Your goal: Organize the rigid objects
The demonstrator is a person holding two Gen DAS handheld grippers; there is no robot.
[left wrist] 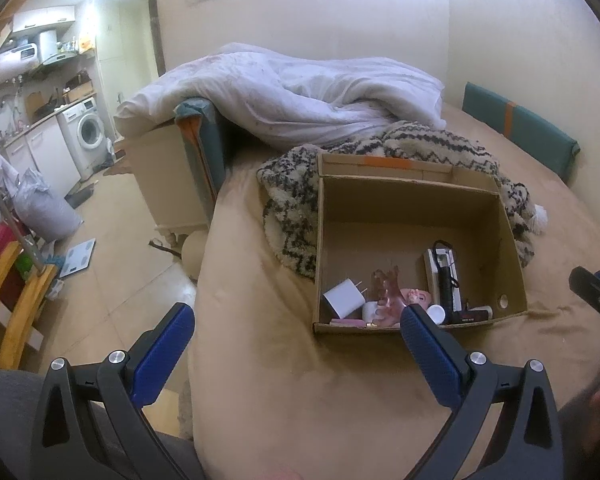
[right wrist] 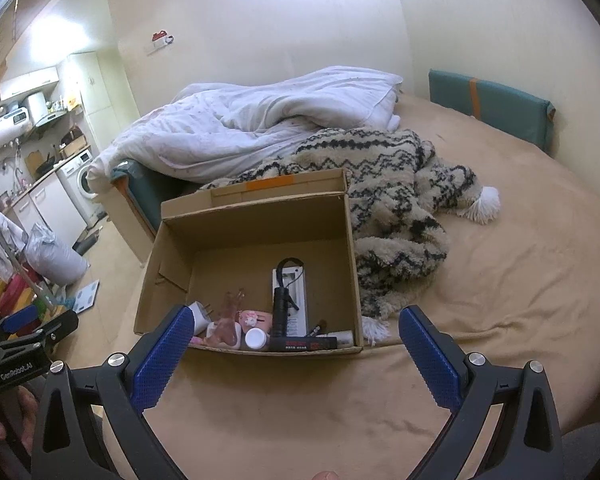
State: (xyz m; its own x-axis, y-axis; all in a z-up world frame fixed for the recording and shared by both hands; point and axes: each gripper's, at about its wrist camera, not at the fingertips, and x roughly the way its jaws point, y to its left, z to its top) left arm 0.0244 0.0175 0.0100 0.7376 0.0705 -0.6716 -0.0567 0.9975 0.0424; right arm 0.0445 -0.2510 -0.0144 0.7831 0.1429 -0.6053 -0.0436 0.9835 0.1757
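The left gripper [left wrist: 298, 326] and the right gripper [right wrist: 296, 330] are both wide open and empty; the open brown cardboard box [right wrist: 256, 220] holds a white charger plug [left wrist: 343, 298] and a black flashlight [right wrist: 280, 312].

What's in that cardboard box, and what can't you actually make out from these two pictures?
- Small items along the cardboard box front wall: partly hidden by that wall in both views.
- White charger plug: in the right wrist view, mostly behind a blue finger of the right hand-held gripper.
- Print on the black-and-red box: too small to read.
- Right hand-held gripper in the left wrist view: cut off by the frame edge.
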